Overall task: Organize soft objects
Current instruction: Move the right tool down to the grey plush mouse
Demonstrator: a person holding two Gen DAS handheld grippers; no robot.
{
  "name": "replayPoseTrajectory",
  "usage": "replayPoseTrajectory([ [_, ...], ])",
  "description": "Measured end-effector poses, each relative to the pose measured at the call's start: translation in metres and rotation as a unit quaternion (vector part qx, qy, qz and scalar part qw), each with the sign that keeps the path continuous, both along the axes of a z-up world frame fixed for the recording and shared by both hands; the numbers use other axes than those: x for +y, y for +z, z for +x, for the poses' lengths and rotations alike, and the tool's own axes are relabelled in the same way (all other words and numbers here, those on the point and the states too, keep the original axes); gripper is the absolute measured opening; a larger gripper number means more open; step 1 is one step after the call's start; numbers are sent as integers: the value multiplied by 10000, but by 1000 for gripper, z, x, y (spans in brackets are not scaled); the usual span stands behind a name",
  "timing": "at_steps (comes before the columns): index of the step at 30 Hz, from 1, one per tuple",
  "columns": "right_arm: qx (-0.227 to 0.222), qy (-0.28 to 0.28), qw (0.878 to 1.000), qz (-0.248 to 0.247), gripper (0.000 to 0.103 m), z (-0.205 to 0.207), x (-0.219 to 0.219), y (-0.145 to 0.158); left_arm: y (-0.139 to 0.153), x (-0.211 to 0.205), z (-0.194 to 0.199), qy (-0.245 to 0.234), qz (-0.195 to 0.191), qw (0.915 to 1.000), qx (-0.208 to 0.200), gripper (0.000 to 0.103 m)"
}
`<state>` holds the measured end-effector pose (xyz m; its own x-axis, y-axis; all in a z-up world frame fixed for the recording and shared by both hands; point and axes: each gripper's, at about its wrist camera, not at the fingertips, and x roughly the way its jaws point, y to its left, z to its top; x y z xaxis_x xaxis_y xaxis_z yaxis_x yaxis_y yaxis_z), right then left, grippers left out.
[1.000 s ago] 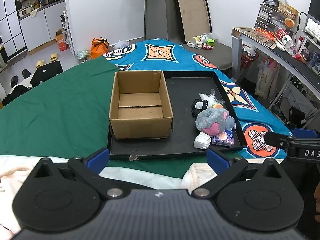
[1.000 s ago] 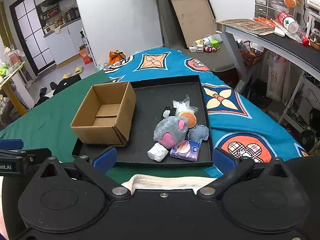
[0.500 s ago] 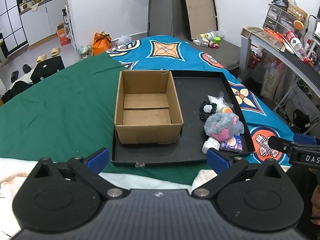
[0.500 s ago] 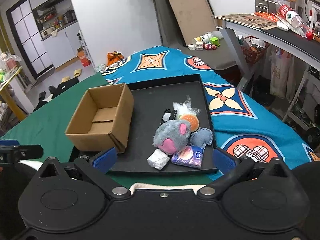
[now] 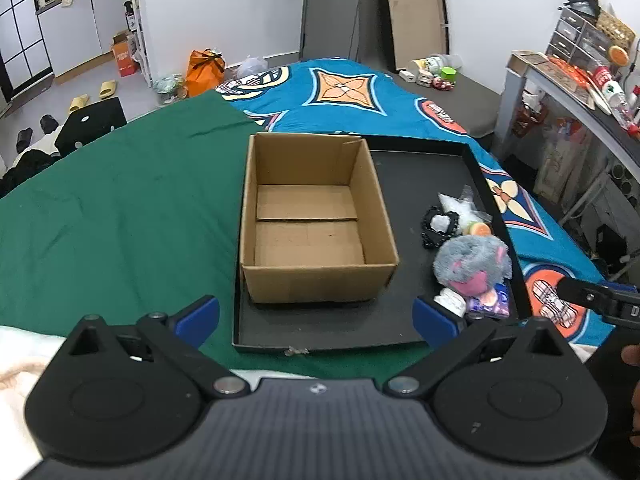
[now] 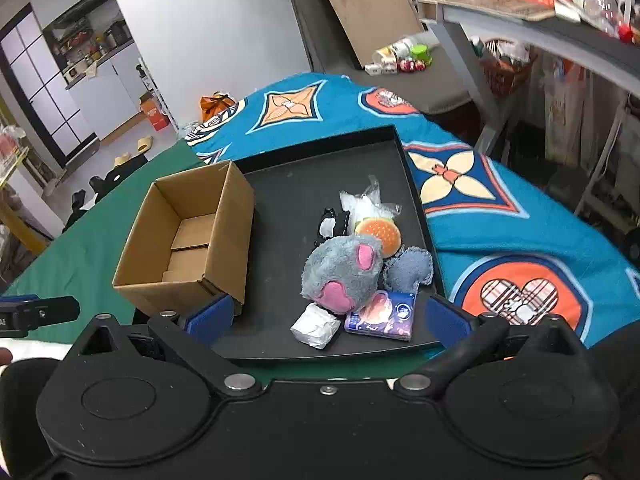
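Note:
An empty open cardboard box (image 5: 312, 220) (image 6: 188, 240) stands on the left of a black tray (image 5: 360, 328) (image 6: 296, 176). On the tray's right lies a pile of soft things: a grey plush mouse (image 6: 344, 272) (image 5: 470, 264), a burger toy (image 6: 380, 232), a grey heart cushion (image 6: 410, 270), a tissue pack (image 6: 384, 316), a white wad (image 6: 314, 326), a black-and-white toy (image 6: 330, 224) and a clear bag (image 6: 366, 202). My left gripper (image 5: 316, 316) is open and empty before the box. My right gripper (image 6: 326, 316) is open and empty just before the pile.
The tray lies on a bed with a green sheet (image 5: 120, 220) and a blue patterned blanket (image 6: 500, 216). A desk (image 5: 580, 92) with clutter stands to the right. A board (image 5: 412, 16) leans on the far wall. Shoes and bags lie on the floor at the left.
Both grippers have moved forward toward the tray. The box and the pile look larger and nearer. Nothing on the tray has moved.

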<state>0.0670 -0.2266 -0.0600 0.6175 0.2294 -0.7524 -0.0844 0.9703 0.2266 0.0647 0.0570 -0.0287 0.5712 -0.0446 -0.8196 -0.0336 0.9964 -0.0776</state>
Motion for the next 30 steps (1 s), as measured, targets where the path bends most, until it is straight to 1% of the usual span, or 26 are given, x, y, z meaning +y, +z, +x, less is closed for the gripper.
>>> replayPoseTrajectory([
  [3, 64, -49, 10000, 37, 103, 7, 0, -4, -5, 9, 8, 32, -168, 9999, 12, 100],
  [8, 174, -94, 9998, 57, 103, 22, 3, -13, -15, 19, 24, 137, -188, 9997, 82, 99],
  [11, 244, -167, 9995, 90, 102, 32, 5, -21, -22, 25, 35, 183, -256, 9994, 155, 94],
  [16, 413, -314, 9984, 213, 102, 46, 5, -36, -36, 31, 54, 220, -178, 9990, 335, 88],
  [18, 481, -397, 9978, 237, 102, 53, 5, -41, -40, 33, 61, 206, -159, 9989, 385, 87],
  [21, 521, -507, 9969, 317, 102, 62, 5, -48, -48, 37, 71, 230, -24, 9985, 500, 85],
  [26, 701, -630, 9944, 484, 102, 76, 5, -61, -63, 47, 83, 326, 33, 9970, 697, 81],
  [30, 836, -806, 9919, 522, 103, 85, 1, -74, -76, 57, 89, 499, -117, 9951, 845, 74],
])
